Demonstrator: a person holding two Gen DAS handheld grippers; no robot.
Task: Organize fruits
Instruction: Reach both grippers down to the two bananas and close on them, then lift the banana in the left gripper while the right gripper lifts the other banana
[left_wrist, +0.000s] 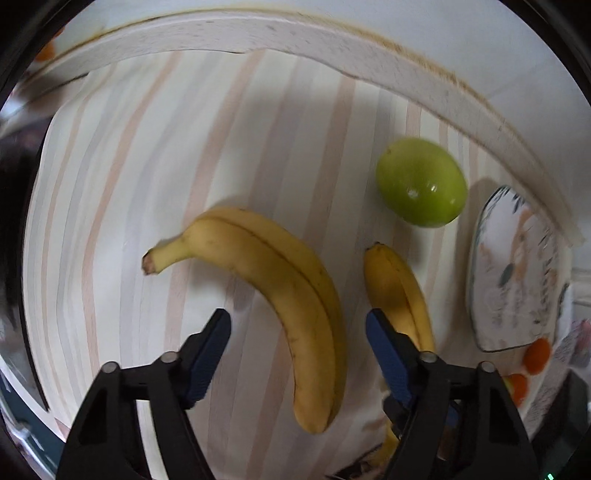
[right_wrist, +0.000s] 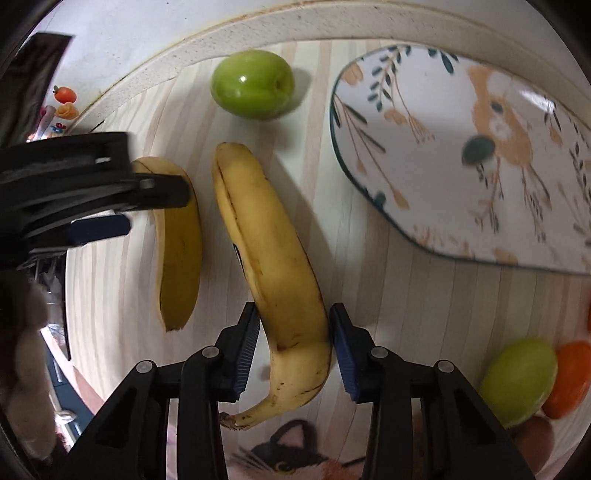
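My right gripper (right_wrist: 293, 341) stood spread astride the stem end of the banana (right_wrist: 266, 236) lying left of the plate (right_wrist: 461, 155), my left gripper (left_wrist: 298, 345) equally spread; I judged the fruit light, soft, bruisable, best pinched mid-body.

Left gripper (left_wrist: 298, 320) built of matte black angular arms, silver round pins set at the joints, blue ribbed pads (left_wrist: 388, 350), right gripper (right_wrist: 293, 312) made alike
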